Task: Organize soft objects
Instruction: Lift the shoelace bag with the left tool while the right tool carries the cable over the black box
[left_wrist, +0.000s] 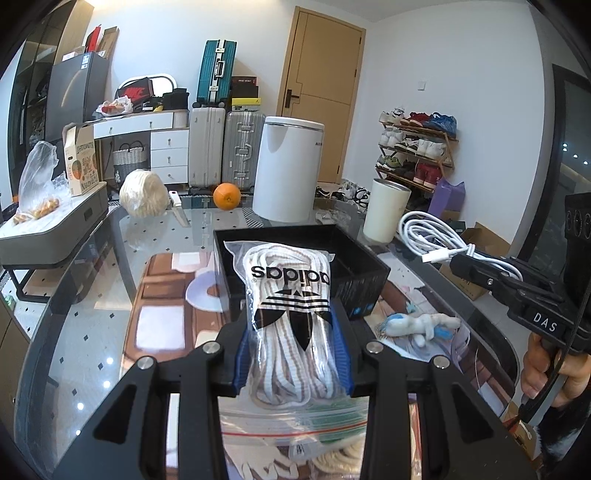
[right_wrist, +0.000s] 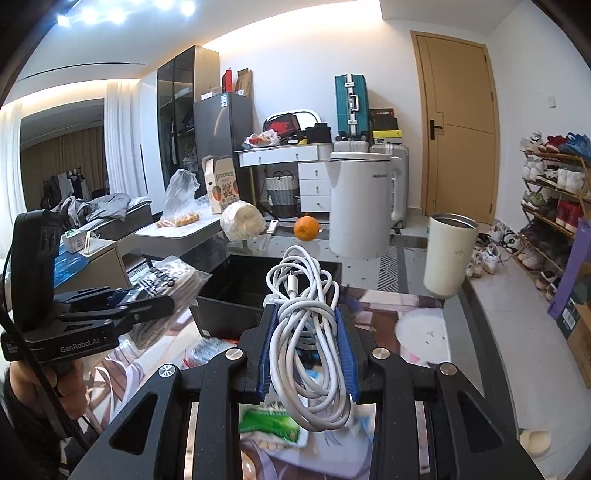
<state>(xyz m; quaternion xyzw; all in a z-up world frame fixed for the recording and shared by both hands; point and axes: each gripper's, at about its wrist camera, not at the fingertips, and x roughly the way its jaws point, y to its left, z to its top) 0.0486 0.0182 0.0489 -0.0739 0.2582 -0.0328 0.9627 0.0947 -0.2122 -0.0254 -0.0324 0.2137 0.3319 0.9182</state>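
Note:
My left gripper (left_wrist: 291, 319) is shut on a clear bag of white shoelaces (left_wrist: 288, 280) with a black trefoil logo, held above the near wall of an open black box (left_wrist: 369, 280) on the glass table. My right gripper (right_wrist: 306, 314) is shut on a coiled white cable (right_wrist: 295, 280), raised over the table just right of the same black box (right_wrist: 229, 314). In the left wrist view the right gripper (left_wrist: 458, 260) and the cable (left_wrist: 424, 229) hang at the right. A small white and blue plush toy (left_wrist: 417, 325) lies on the table beside the box.
A white cylindrical appliance (left_wrist: 288, 170), a cream cup (left_wrist: 386, 210), an orange (left_wrist: 226, 196), a ball of pale yarn (left_wrist: 143, 192) and a knife (left_wrist: 177, 206) stand beyond the box. A zip bag (left_wrist: 295, 417) and a green packet (right_wrist: 269, 424) lie under the grippers.

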